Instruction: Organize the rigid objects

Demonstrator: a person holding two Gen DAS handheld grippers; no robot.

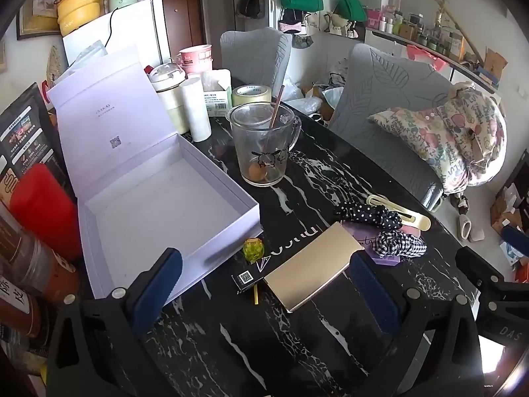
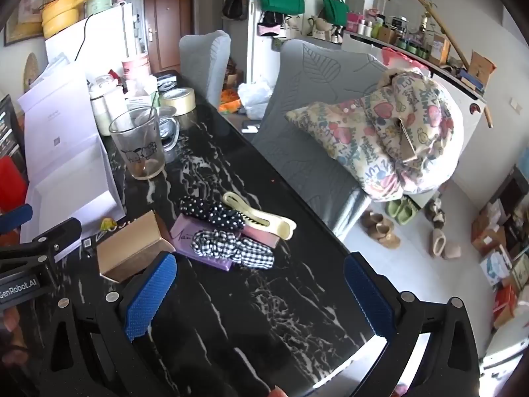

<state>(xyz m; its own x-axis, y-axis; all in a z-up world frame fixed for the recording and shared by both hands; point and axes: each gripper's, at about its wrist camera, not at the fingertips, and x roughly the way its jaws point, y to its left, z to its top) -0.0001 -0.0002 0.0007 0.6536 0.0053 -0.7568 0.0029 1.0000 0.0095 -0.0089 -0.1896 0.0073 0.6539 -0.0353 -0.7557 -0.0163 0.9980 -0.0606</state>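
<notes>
An open, empty lavender box (image 1: 158,211) lies on the black marble table (image 1: 297,172), its lid standing up behind it. A gold rectangular case (image 1: 310,266) lies in front of my open left gripper (image 1: 264,284), between the fingers' line but apart from them. Beside it are a black card (image 1: 254,273) and a green lollipop (image 1: 254,248). Further right lie a purple box (image 2: 198,241), a pink box (image 2: 261,236), a cream hair clip (image 2: 261,220), a polka-dot scrunchie (image 2: 211,213) and a checked scrunchie (image 2: 231,246). My right gripper (image 2: 261,297) is open and empty, short of that pile.
A glass mug (image 1: 263,145) with a straw stands behind the box. Tape roll (image 1: 251,94), bottles and cups crowd the table's far end. A red container (image 1: 43,208) and jars stand at the left. Grey chairs (image 2: 317,125) with a patterned cushion line the table's right edge.
</notes>
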